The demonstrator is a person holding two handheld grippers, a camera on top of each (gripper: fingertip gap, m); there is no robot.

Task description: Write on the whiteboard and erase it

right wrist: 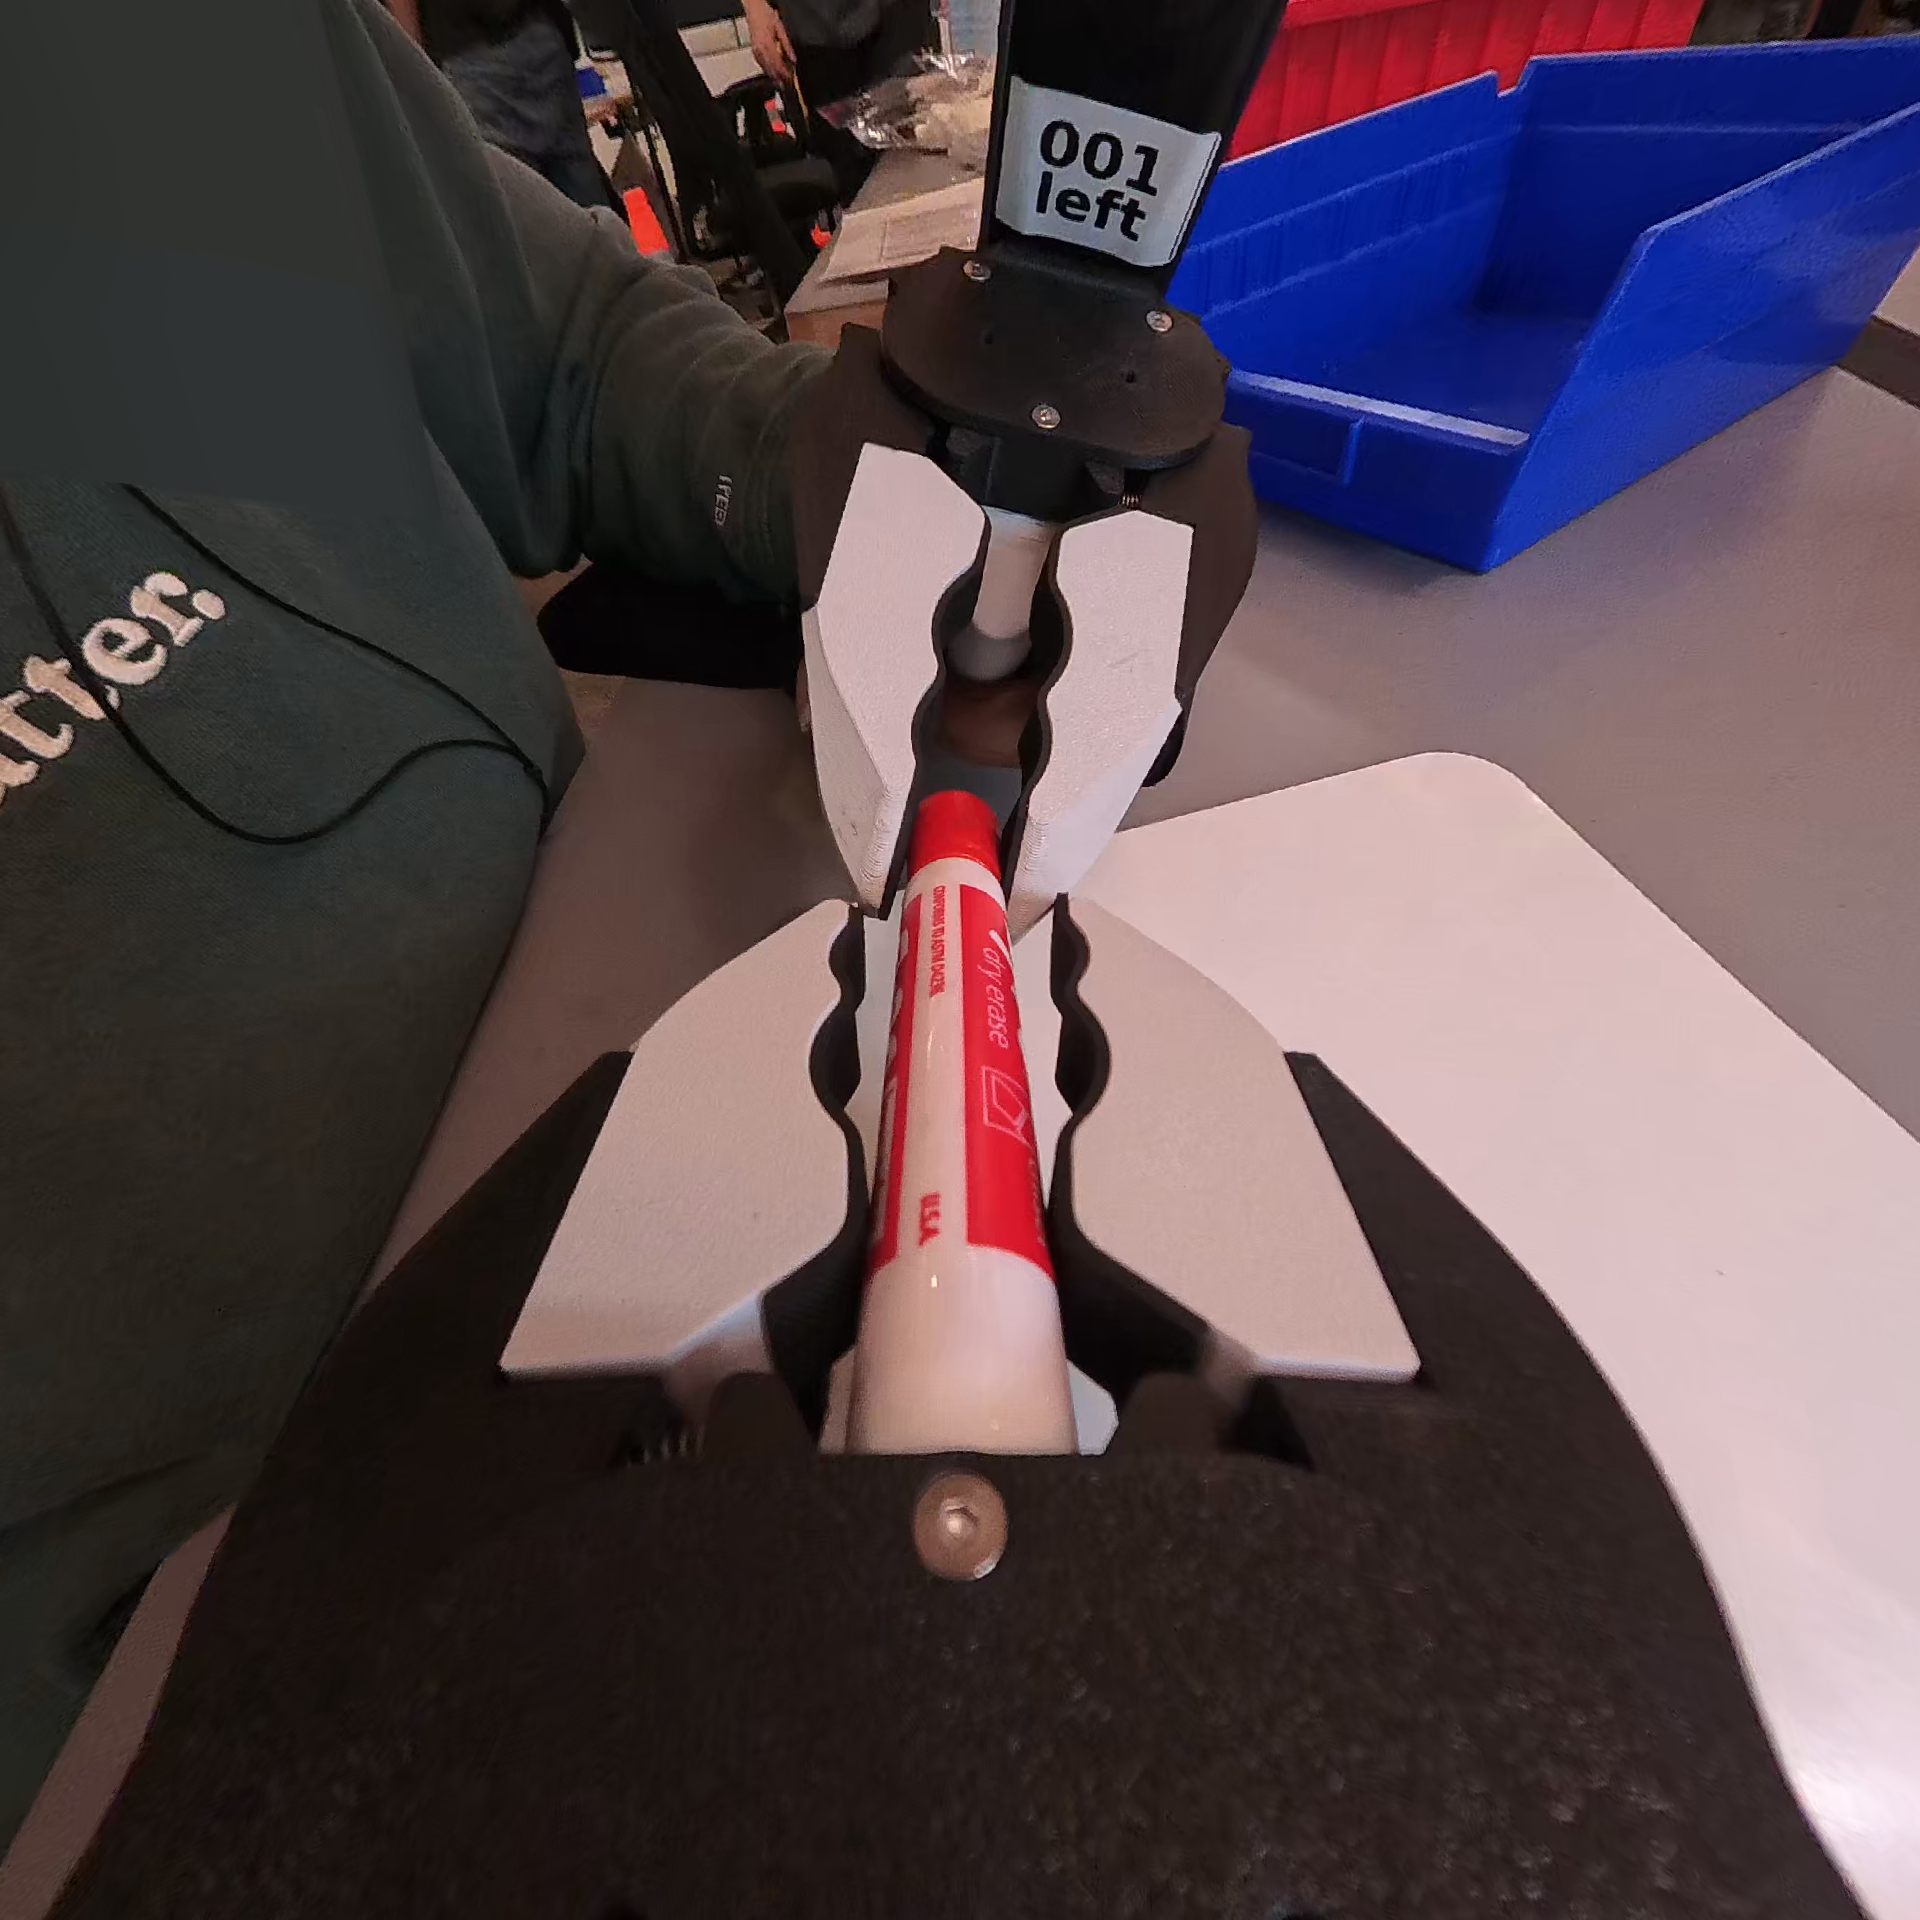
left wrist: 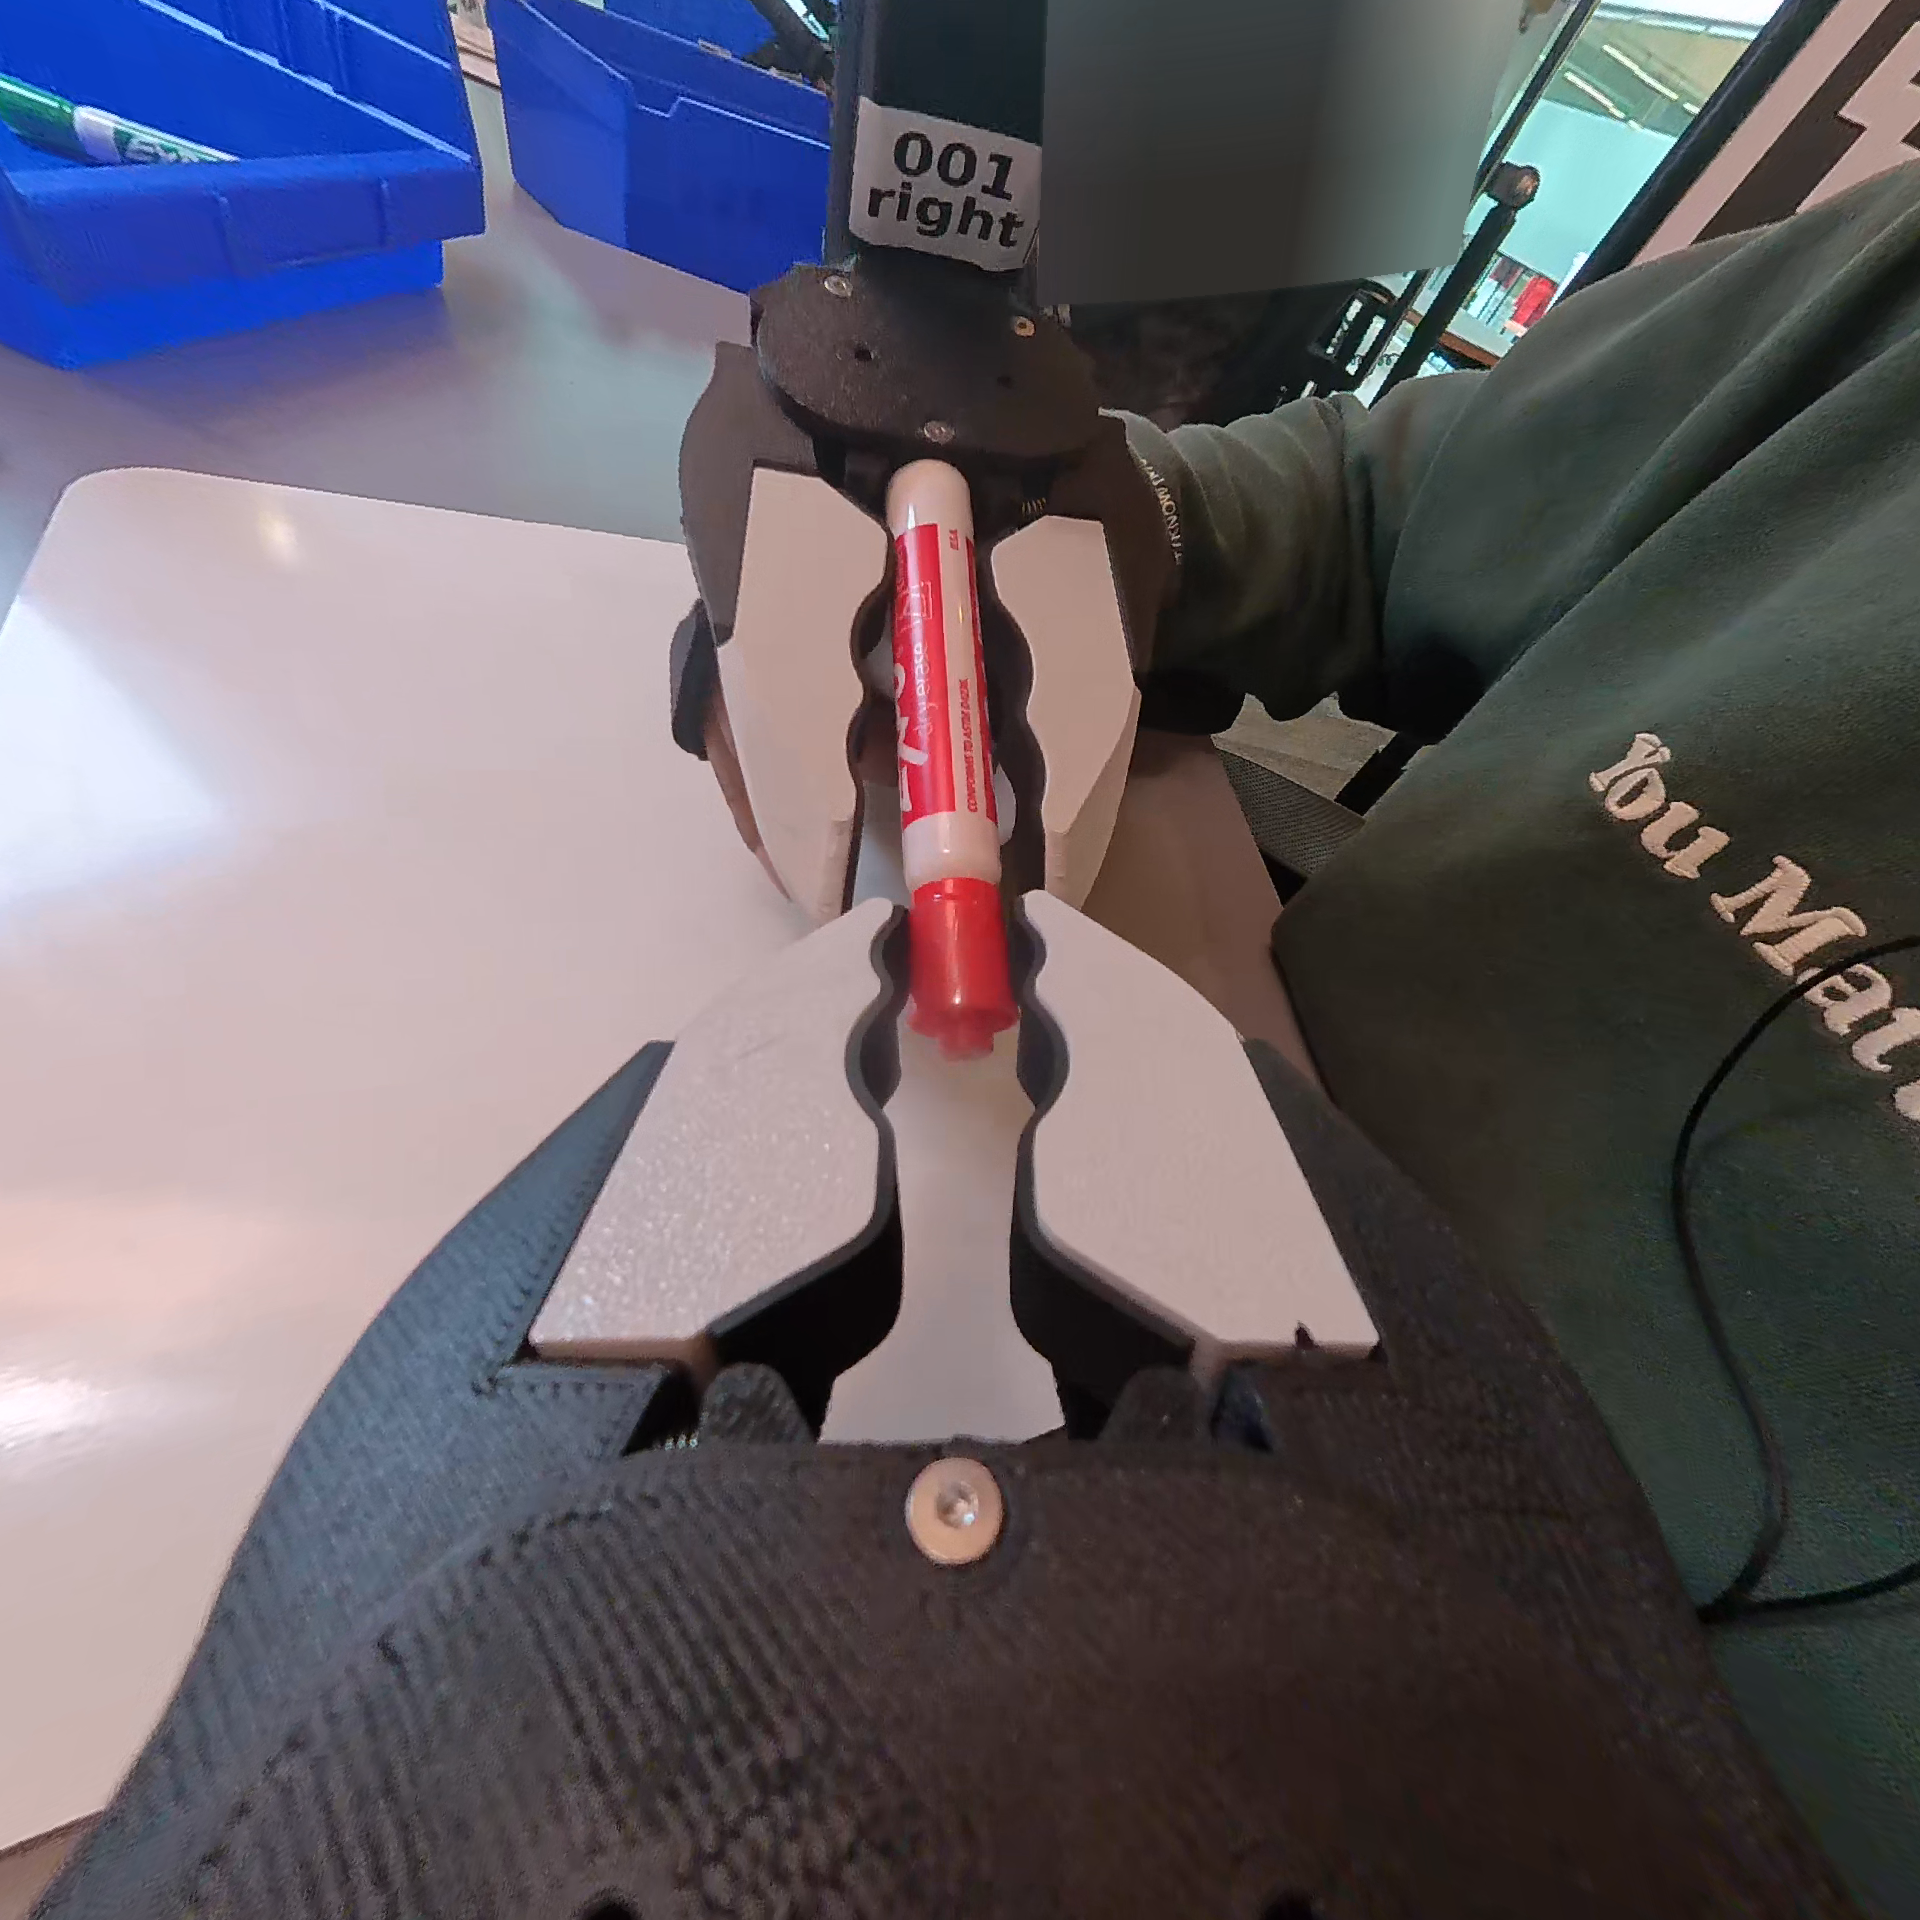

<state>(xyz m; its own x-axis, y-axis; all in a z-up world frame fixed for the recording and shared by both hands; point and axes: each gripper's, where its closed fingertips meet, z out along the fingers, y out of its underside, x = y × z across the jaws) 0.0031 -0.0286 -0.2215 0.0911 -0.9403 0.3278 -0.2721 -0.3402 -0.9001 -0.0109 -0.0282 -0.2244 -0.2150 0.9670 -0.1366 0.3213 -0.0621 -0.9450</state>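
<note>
One red marker [right wrist: 961, 1174] is present, held lengthwise between the two grippers above one whiteboard [left wrist: 343, 831].

The right gripper [right wrist: 956, 925] is closed on the marker's white barrel, both fingers [right wrist: 717, 1174] pressed against its red label.

The left gripper [left wrist: 958, 925] is nearly closed around the red cap end [left wrist: 956, 966]; narrow gaps show on either side of the cap, so firm contact cannot be confirmed from the left wrist view. In the right wrist view the cap end sits between that gripper's fingertips.

The whiteboard lies flat on the grey bench [right wrist: 1558, 644] and bears no marks.

Blue bins: two counted in the left wrist view [left wrist: 229, 208] [left wrist: 665, 125]. One green marker [left wrist: 83, 125] lies in the left-hand bin. One red bin [right wrist: 1455, 52] stands behind the blue one in the right wrist view.

The person's green sleeve [left wrist: 1351, 540] reaches behind the right gripper.
</note>
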